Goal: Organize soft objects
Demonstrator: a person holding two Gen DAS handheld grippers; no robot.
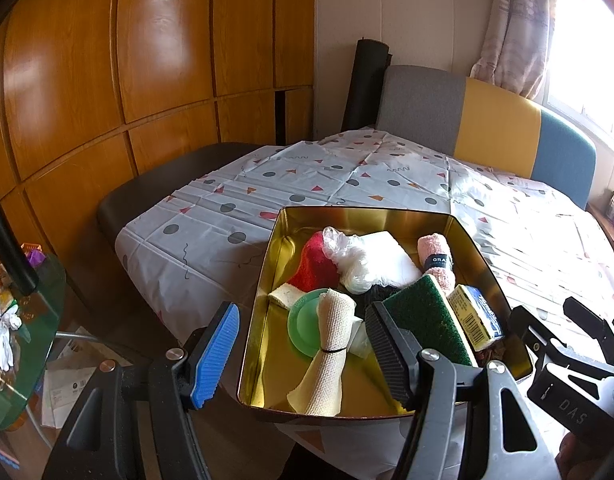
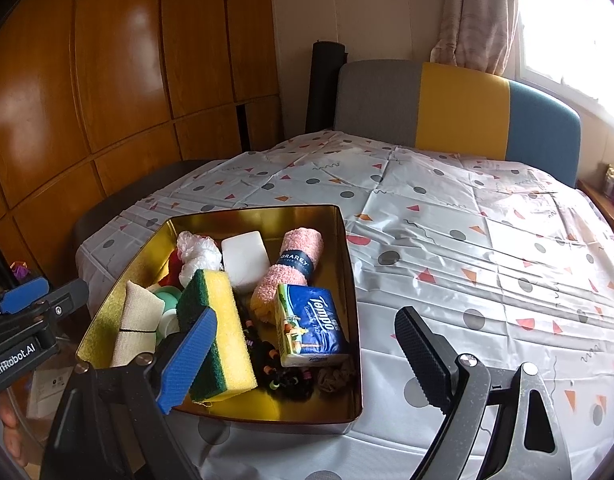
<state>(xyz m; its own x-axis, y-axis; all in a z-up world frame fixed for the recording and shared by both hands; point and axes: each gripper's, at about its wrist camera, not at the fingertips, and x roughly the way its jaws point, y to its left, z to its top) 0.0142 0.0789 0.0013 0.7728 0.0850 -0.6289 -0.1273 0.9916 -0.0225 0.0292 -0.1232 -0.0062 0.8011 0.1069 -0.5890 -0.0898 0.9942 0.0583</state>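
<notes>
A gold metal tin (image 1: 263,280) (image 2: 349,264) sits at the near edge of the table. It holds a green-and-yellow sponge (image 1: 427,316) (image 2: 223,320), a rolled pink towel (image 1: 437,260) (image 2: 291,268), a tissue pack (image 1: 477,312) (image 2: 311,324), a rolled beige cloth (image 1: 331,344) (image 2: 137,320), a white plastic bag (image 1: 359,260) (image 2: 197,254), a red cloth (image 1: 315,260) and black hair ties (image 2: 279,372). My left gripper (image 1: 303,356) is open and empty over the tin's near left. My right gripper (image 2: 303,360) is open and empty over the tin's near right.
The table wears a white patterned cloth (image 2: 467,240). A grey, yellow and blue bench back (image 2: 459,108) stands behind it, wooden panels (image 1: 147,80) to the left. A dark chair seat (image 1: 155,184) is at the table's left. A cluttered glass side table (image 1: 19,320) is low on the left.
</notes>
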